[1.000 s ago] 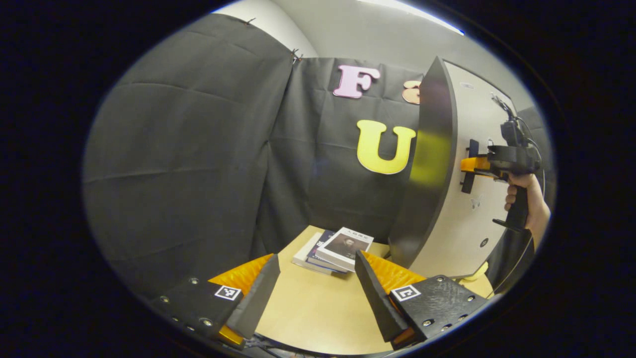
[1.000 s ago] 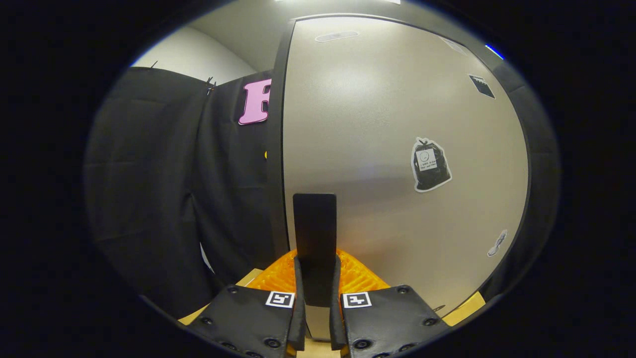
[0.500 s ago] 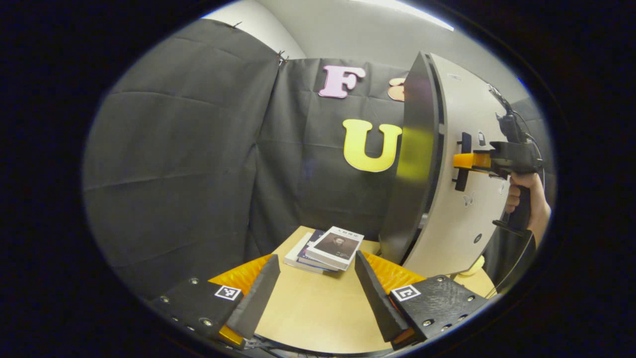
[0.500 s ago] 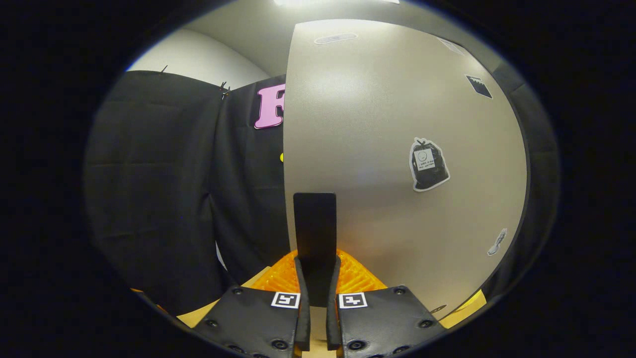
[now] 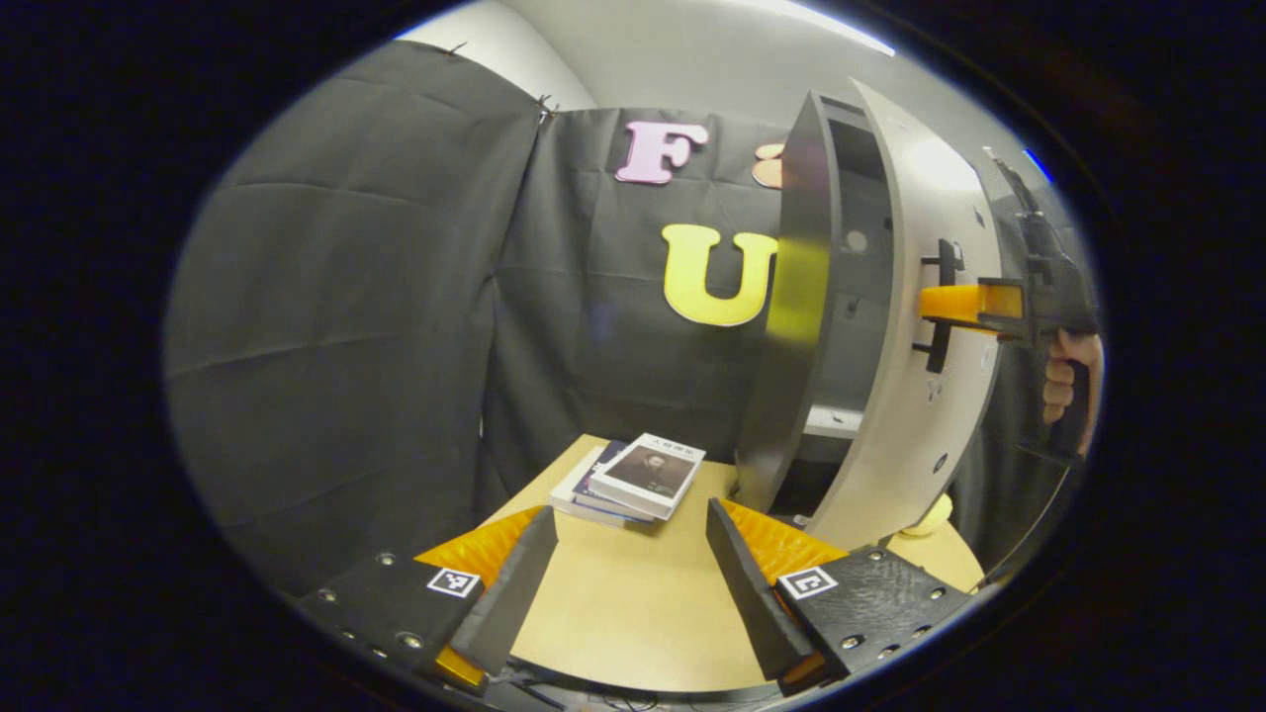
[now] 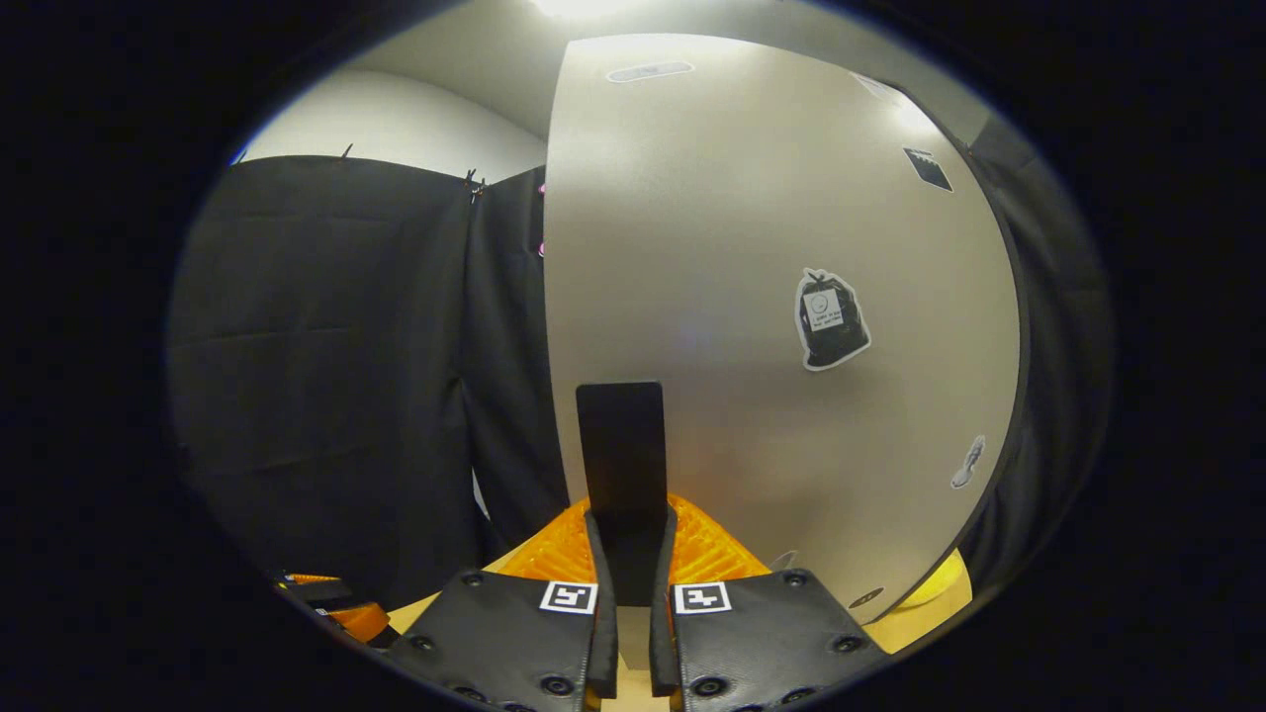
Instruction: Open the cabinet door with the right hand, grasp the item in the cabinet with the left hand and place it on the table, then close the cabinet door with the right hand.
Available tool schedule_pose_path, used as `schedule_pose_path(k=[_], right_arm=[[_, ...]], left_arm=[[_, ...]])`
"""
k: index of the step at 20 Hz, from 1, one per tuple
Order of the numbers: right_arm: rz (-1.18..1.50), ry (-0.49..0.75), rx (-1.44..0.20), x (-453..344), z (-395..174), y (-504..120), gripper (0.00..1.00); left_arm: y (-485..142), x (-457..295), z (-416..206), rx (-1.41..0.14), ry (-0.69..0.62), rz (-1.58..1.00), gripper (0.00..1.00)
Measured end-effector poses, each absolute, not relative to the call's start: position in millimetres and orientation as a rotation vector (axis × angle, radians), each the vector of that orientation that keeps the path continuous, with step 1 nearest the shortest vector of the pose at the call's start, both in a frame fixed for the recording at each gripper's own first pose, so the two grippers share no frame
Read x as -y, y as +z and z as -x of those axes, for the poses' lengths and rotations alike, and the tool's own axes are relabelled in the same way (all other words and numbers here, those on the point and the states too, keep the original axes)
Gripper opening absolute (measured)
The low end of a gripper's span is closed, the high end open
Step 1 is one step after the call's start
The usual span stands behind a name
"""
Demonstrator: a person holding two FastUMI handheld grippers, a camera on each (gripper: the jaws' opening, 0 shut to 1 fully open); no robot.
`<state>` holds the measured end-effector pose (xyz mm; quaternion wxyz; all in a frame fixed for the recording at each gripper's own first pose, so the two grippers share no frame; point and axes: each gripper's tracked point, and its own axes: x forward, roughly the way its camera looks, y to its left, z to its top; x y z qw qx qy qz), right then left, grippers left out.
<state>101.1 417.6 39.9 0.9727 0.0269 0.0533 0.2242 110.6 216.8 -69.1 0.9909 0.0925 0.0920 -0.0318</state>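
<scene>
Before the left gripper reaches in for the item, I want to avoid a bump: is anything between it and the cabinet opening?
Yes. The cabinet door is only partly open, held at its handle by the right gripper, and its edge stands before the opening. The left gripper waits open over the table; the item inside cannot be made out.
</scene>
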Motion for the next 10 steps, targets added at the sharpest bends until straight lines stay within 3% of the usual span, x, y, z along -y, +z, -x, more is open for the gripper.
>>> schedule_pose_path(k=[10], right_arm=[[-0.059,0.493,-0.142,-392,-63,45,0.12]], left_arm=[[-52,-198,-102,-0.145,-0.108,-0.203,0.92]])
